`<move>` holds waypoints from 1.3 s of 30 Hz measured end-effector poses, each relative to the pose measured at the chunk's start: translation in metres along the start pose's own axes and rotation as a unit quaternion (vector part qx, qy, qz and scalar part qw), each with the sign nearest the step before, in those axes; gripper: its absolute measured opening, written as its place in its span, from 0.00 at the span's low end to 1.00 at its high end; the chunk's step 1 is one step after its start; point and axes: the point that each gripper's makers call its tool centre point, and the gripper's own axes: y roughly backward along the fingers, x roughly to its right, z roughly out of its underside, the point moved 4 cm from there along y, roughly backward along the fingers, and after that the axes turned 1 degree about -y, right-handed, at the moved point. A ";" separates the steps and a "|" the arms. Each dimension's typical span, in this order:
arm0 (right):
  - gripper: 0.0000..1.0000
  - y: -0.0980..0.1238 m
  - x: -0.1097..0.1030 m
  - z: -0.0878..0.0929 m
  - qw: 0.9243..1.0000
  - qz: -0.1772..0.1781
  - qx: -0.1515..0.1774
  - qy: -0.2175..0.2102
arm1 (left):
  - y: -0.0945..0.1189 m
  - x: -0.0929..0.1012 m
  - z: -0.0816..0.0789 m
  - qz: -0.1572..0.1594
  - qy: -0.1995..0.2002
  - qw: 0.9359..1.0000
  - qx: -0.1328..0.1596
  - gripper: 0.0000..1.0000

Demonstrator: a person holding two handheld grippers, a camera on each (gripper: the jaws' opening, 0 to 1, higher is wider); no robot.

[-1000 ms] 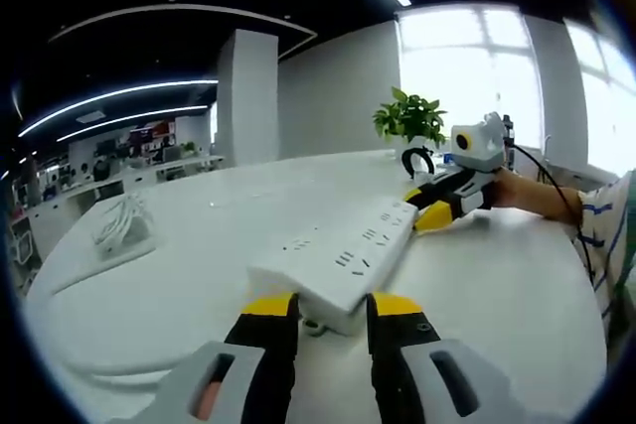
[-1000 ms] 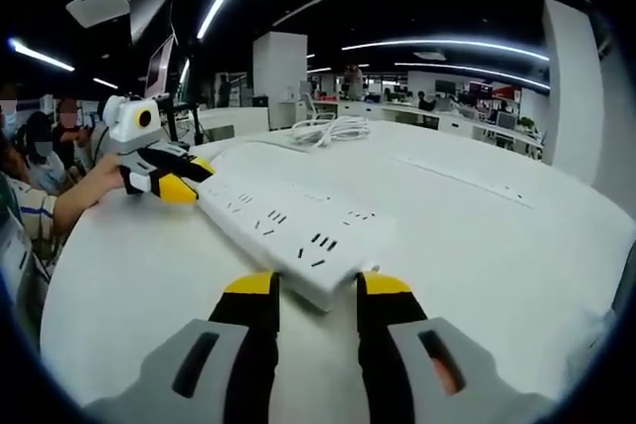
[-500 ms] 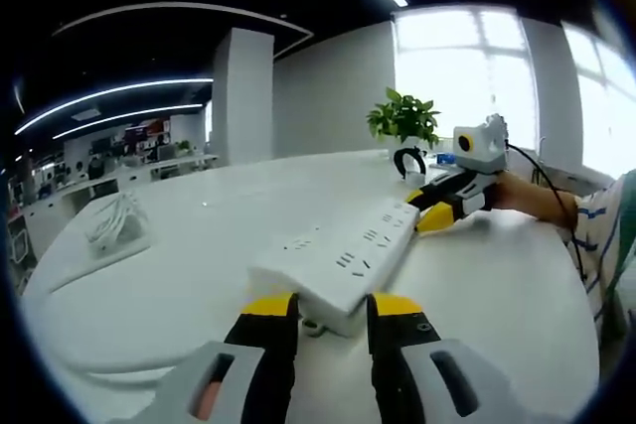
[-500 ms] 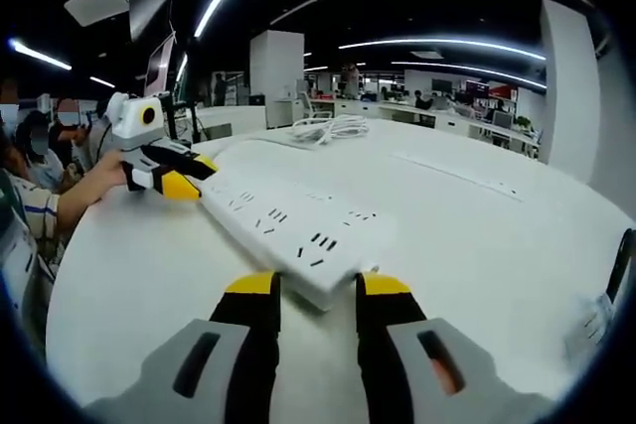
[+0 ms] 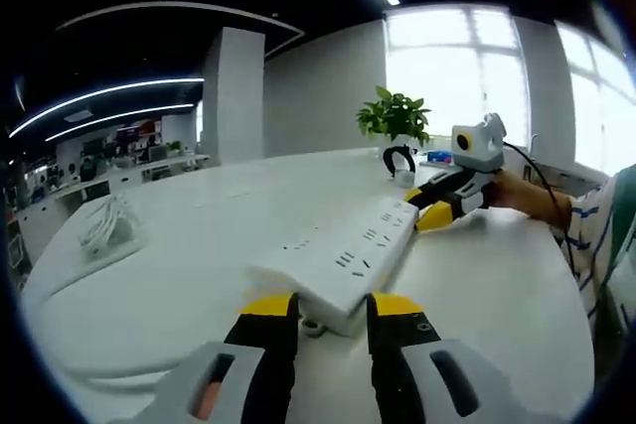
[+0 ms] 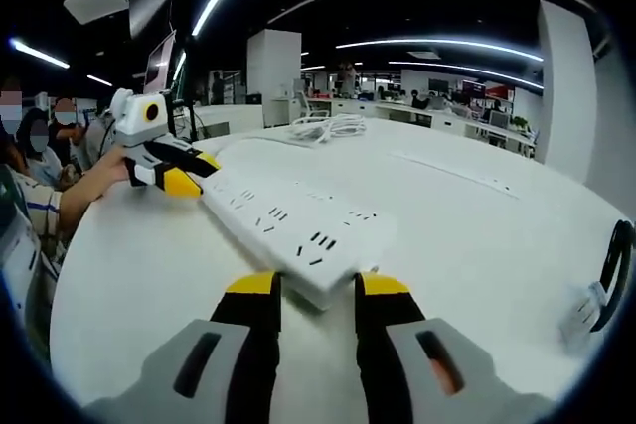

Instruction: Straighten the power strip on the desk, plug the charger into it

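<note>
- The power strip [image 5: 343, 260] lies flat on the white desk [image 5: 179, 275], with one gripper at each short end, so this looks like the straightening step.
- In the left gripper view, the left gripper [image 5: 332, 307] has its yellow-tipped jaws either side of the near end of the strip. They look closed on it, gripping the end.
- Same deal in the right gripper view: the right gripper [image 6: 310, 287] pinches the opposite end of the strip [image 6: 293, 230], jaws snug against its sides.
- Each gripper also shows up at the far end of the strip in the other one's view, held by a person's hand [image 5: 527, 196].
- A coil of white cable [image 6: 328, 128] sits well apart on the far side of the desk, probably the charger, though the plug itself is too small to make out.
- Next move, as a guess: square the strip up on the desk, let go with one gripper, then go fetch the charger and line its prongs up with a socket.
</note>
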 end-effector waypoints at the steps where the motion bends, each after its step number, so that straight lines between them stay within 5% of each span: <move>1: 0.28 0.001 0.000 0.000 1.000 0.000 0.000 0.000 | 0.000 0.000 0.000 0.001 0.000 1.000 0.000 0.27; 39: 0.27 0.030 -0.008 0.012 0.999 0.032 -0.002 0.009 | -0.006 0.019 -0.002 0.036 -0.023 0.999 0.003 0.27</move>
